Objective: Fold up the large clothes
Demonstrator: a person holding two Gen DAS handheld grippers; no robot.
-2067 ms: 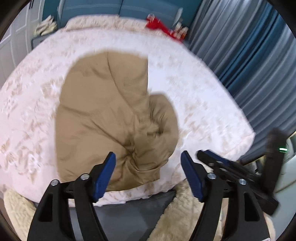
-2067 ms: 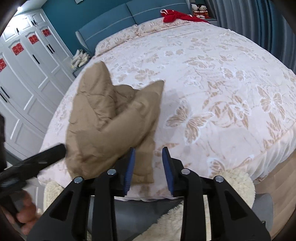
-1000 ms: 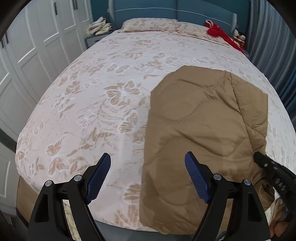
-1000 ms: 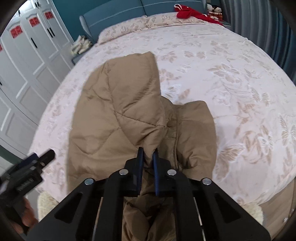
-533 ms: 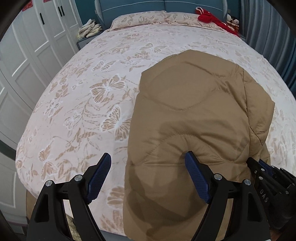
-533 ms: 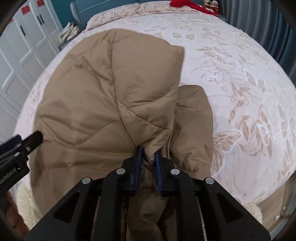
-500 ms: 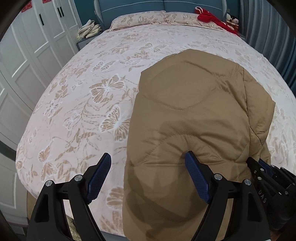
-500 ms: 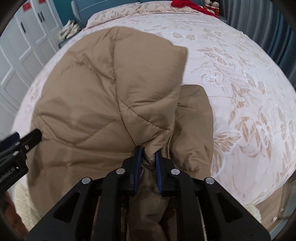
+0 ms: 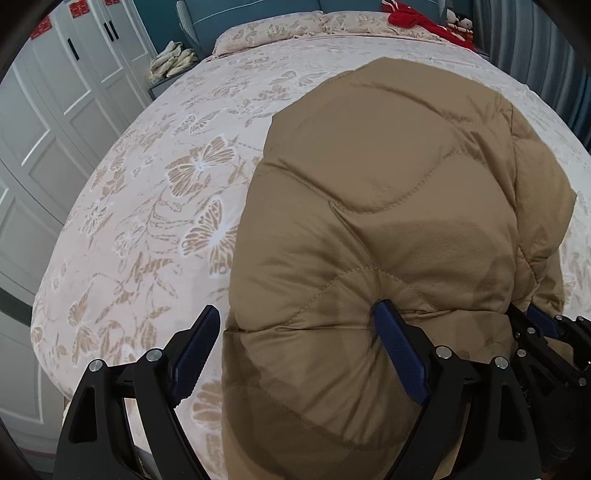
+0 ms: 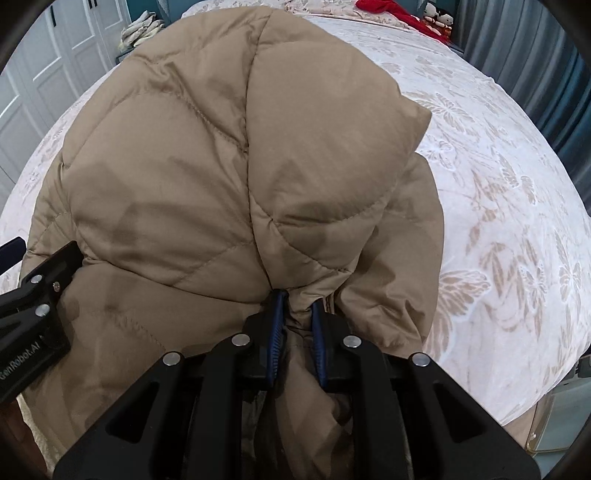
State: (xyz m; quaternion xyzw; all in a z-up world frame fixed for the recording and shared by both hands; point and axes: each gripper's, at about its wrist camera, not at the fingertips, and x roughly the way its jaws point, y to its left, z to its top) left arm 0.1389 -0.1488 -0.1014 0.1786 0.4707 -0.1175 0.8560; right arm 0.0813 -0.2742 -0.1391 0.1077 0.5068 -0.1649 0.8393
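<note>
Fabric fills far more of both views than a second ago: the tan quilted puffer jacket [image 9: 388, 221] now bulges close under my cameras, lying on the near part of the butterfly-print cream bedspread [image 9: 155, 206], where before I saw it smaller and further off.

My right gripper [image 10: 297, 328] is clenched on a bunched fold of the jacket's near edge, the blue pads pinching cloth between them, just as half a second ago. My left gripper [image 9: 295, 354] is released; its jaws have just been opening further and now stand wide, the right pad [image 9: 400, 354] touching the jacket's quilted surface, the left pad [image 9: 192, 347] over bare bedspread beside the jacket's left edge.

Bare bedspread lies to the left of the jacket and beyond it up to the pillows [image 9: 273, 31]. A red garment [image 9: 413, 16] lies at the far corner. White wardrobe doors [image 9: 55, 110] stand at left, grey-blue curtains [image 10: 546, 66] at right.
</note>
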